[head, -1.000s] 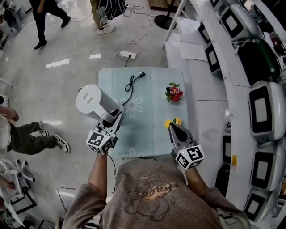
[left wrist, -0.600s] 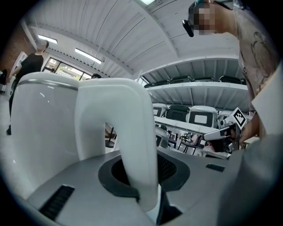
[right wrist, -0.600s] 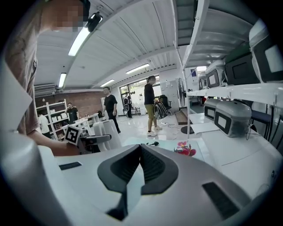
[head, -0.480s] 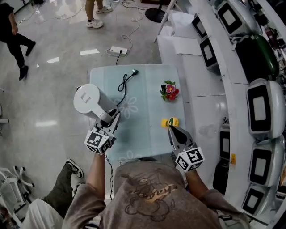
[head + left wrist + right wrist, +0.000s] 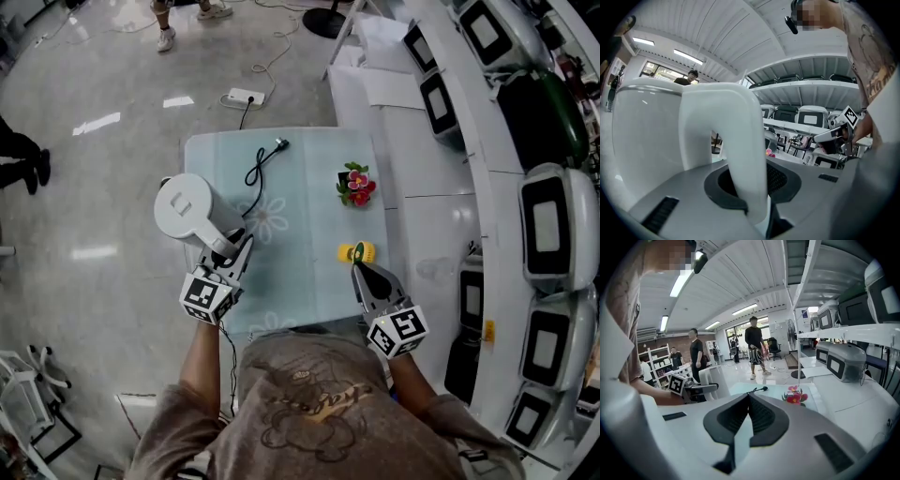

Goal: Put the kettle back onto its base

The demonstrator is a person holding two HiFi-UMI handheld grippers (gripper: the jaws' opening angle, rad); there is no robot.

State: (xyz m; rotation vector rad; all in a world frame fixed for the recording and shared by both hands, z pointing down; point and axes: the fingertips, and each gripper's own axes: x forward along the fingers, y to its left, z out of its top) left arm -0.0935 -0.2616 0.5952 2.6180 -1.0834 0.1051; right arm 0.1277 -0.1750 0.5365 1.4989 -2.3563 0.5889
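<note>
A white kettle [image 5: 190, 210] with a round lid hangs over the left edge of the pale green table [image 5: 309, 281]. My left gripper [image 5: 234, 251] is shut on its curved handle [image 5: 740, 154], coming from the near side. A black cord [image 5: 255, 173] with a plug runs across the table and goes under the kettle; the base itself is hidden from me. My right gripper [image 5: 360, 269] hovers over the table's front right part, shut with nothing in it. The right gripper view shows the kettle [image 5: 712, 379] to the left.
A small yellow and green thing [image 5: 357, 251] lies just beyond my right gripper. A bunch of red flowers [image 5: 354, 184] sits at the right side of the table. White shelving with machines [image 5: 553, 234] lines the right. A power strip [image 5: 243, 97] lies on the floor beyond the table.
The left gripper has come down slightly with the kettle. The right gripper has stayed in place. People on the floor have walked out of view.
</note>
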